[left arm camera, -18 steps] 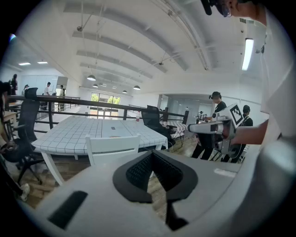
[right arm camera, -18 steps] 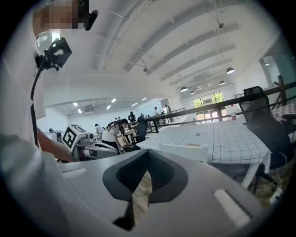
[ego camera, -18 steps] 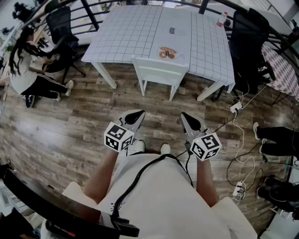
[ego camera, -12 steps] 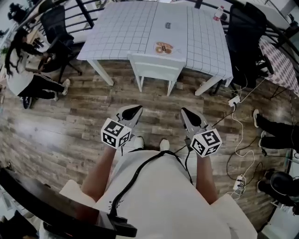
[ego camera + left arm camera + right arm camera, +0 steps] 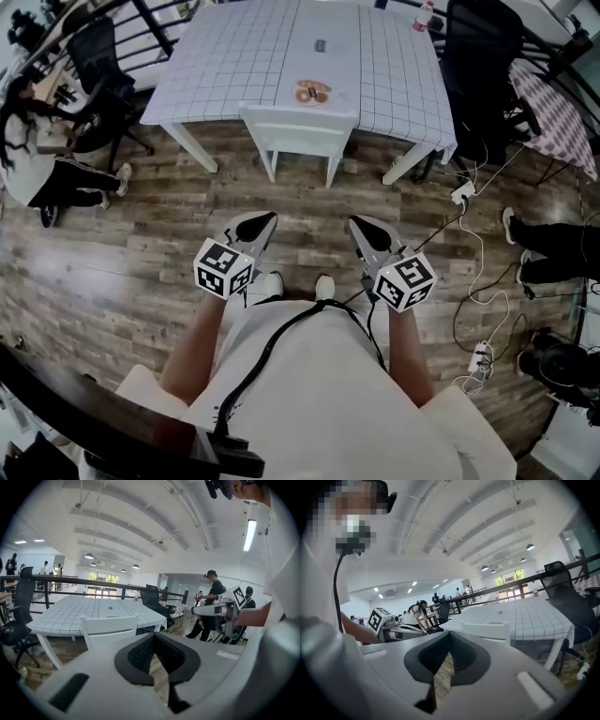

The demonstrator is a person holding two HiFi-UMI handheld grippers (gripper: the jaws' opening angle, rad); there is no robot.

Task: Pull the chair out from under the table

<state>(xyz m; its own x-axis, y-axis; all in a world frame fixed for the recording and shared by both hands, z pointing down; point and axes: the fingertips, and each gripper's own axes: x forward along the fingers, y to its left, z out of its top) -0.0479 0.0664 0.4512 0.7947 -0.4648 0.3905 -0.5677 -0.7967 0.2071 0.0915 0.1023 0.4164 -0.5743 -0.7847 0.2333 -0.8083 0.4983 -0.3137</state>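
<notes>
Left gripper [image 5: 261, 223] and right gripper [image 5: 362, 229] fingers shut, empty; unopened, I'd shove the top-centre chair [image 5: 298, 129] further under the worktop [image 5: 234, 66].

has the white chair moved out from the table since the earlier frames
No. The white chair sits just below the plate at the table edge as before; only the view shifted.

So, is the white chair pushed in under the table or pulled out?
Pushed in: of the chair only backrest and legs show, at the table edge.

Open-plan lab mezzanine: railing [image 5: 70, 580], office chair [image 5: 478, 66], gridded table [image 5: 234, 56], trailing floor cables [image 5: 480, 248].
</notes>
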